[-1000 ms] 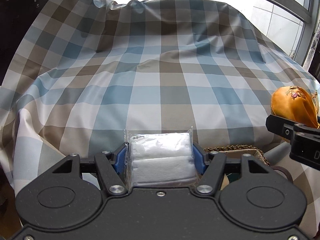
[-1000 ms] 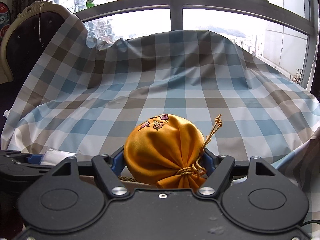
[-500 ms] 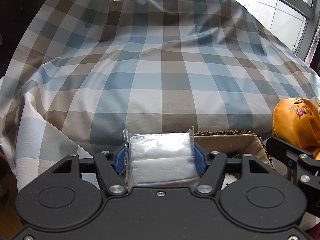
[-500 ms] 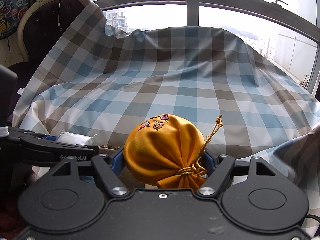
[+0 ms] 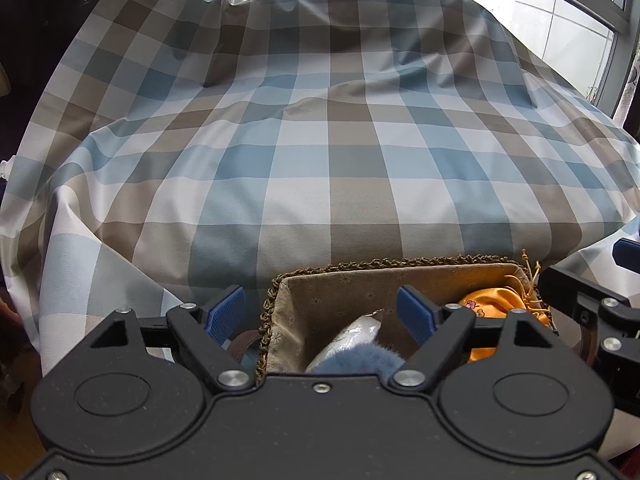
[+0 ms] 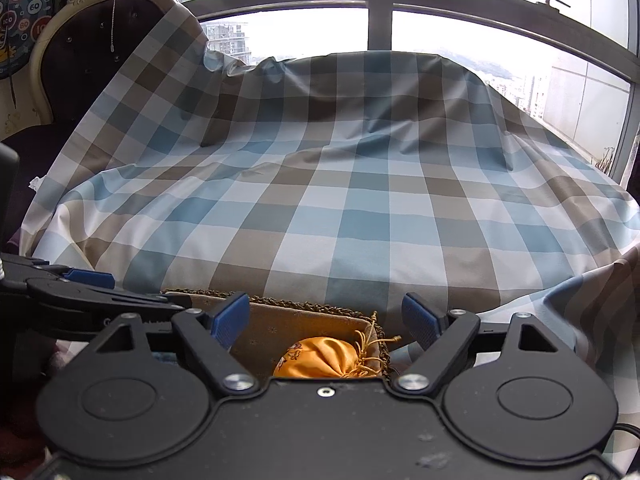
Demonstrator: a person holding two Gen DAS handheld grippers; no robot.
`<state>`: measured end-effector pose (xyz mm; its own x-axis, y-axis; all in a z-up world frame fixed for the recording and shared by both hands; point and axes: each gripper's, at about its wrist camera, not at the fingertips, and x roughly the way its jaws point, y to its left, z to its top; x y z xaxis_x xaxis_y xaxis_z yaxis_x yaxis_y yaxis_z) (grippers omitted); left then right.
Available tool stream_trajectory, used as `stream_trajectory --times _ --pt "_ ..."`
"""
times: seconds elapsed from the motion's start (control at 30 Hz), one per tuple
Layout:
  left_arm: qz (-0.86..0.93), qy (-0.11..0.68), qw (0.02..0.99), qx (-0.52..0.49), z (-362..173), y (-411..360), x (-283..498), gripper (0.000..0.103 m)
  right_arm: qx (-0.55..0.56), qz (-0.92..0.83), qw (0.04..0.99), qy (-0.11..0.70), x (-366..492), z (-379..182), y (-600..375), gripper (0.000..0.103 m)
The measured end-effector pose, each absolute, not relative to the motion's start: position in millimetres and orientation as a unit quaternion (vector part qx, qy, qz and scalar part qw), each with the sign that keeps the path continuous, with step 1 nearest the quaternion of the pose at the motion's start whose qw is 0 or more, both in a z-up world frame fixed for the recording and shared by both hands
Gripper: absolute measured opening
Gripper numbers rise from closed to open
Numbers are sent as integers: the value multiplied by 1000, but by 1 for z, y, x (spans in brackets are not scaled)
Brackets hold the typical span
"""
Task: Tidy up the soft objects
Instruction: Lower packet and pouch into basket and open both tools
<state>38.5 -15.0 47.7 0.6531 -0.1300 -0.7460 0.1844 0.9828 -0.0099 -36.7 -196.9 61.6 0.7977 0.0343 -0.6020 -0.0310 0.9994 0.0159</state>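
Left tongs point(image 5: 320, 312), seen from their own camera: the two blue pads point(image 5: 224, 312) stand apart with nothing pressed between them, and the jaws are opening. Below and just ahead of these tongs sits a woven basket point(image 5: 384, 264) with a braided rim and a brown fabric lining. Inside it, under the gap between the pads, lie a clear packet of white padding point(image 5: 352, 336) and, touching it on the near side, a fluffy blue item point(image 5: 360, 358) that the tong body partly hides. Toward the right pad and beyond it, in the basket's right-hand end, rests an orange drawstring pouch point(image 5: 492, 308) with small embroidered flowers, its cord lying against the rim. The right tongs enter this view at the far right edge as black linkages. Right tongs point(image 6: 324, 316), seen from their own camera: the blue pads point(image 6: 416, 316) are likewise spread and free of any object, and the jaws are opening. The same orange drawstring pouch point(image 6: 320, 358) lies below the gap between these pads, inside the basket point(image 6: 280, 308), close to its right-hand corner, the knotted cord pointing to the right. The left tongs reach in from the left edge at about the level of the basket rim. Ahead of both tongs, beyond the basket, a blue, brown and white checked cloth point(image 5: 320, 160) covers a broad raised surface; behind that stands a window point(image 6: 480, 40).
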Motion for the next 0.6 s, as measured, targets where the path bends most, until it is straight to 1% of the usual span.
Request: stream_trajectory --times 0.6 --pt "-63 409 909 40 46 -14 30 80 19 -16 936 350 -34 50 -204 84"
